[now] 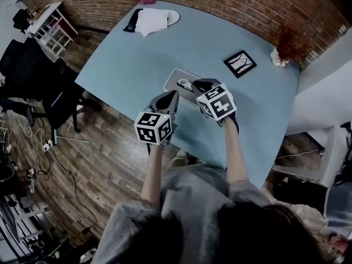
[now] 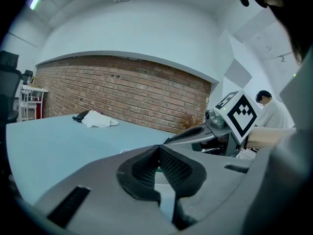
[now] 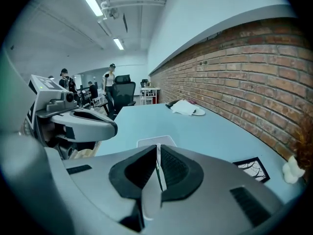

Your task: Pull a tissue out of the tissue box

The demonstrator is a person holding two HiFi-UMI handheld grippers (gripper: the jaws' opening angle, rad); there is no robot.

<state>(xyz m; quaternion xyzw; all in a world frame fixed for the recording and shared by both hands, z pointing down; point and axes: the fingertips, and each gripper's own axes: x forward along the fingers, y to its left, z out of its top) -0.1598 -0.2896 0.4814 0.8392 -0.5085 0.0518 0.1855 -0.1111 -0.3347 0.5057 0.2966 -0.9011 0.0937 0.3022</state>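
Tissue (image 3: 150,199) pinched edge-on along right gripper (image 3: 157,147) fingers; left gripper (image 2: 157,149) fingers closed, empty.

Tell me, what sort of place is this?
Most likely a shared office or workshop: a long brick wall, a big pale-blue table, black office chairs beside it, and ceiling strip lights with people standing farther back.

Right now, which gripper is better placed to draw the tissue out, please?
Right: the right gripper is shut on a tissue at the tissue box; the left gripper is shut, empty.
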